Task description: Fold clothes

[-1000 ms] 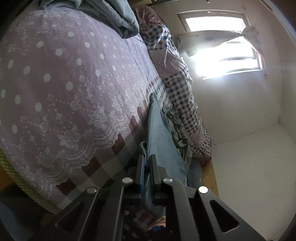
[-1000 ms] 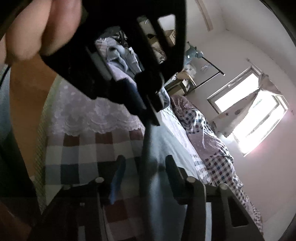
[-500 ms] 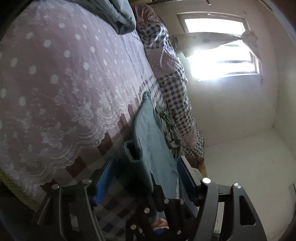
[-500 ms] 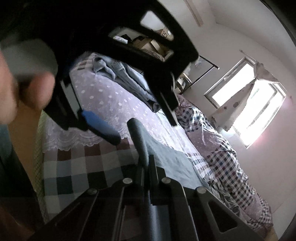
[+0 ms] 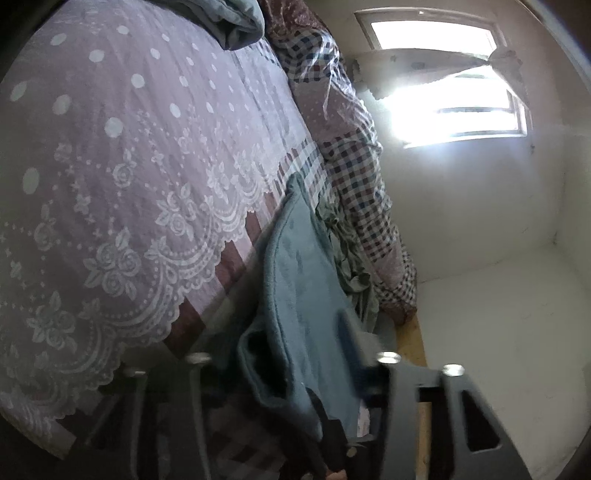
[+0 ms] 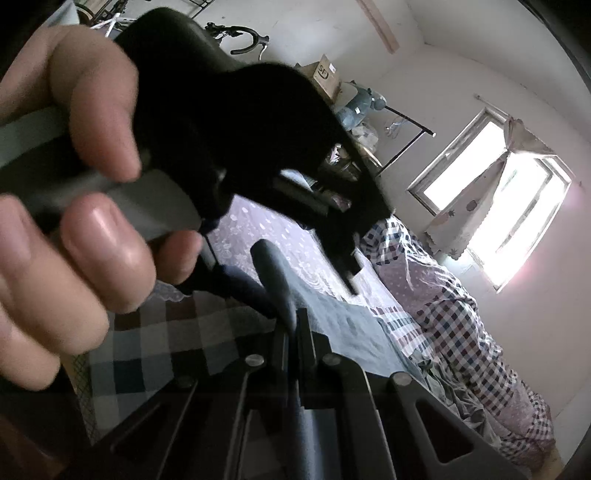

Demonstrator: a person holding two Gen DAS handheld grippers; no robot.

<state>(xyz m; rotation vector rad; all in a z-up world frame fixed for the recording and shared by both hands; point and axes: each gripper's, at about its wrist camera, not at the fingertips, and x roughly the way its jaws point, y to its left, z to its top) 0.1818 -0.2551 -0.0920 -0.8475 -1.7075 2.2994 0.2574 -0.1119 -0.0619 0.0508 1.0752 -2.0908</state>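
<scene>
Progress: early going, judging by the layout; blue cloth (image 5: 306,280) lying in a long strip on the bed (image 5: 110,155), no finished fold showing yet.
Cloth place: running from lower centre up toward mid-frame in the left view, along the checked border of the bedspread, beside a crumpled green garment (image 5: 347,254).
Right tongs (image 6: 295,325): pinched tight on a raised edge of the cloth (image 6: 277,273), lower centre of the right view, lifting it off the bed.
Left tongs (image 5: 288,354): closing at half width around a bunched loop of cloth at lower centre; pads looking not yet pressed on it, though blur making that uncertain.
Left to do: gripping the second edge, carrying the fold over, flattening; likely more clothes waiting in the grey pile (image 5: 236,22) at the top.
Left view only: green garment, pile at the top, bare floor at lower right.
Right view only: hand (image 6: 74,206) gripping the left tool's handle, filling the left side; left tool's dark body across the centre; box, rack and bicycle by the far wall.
Both views: window (image 6: 495,192) glaring, washing out detail around it.
</scene>
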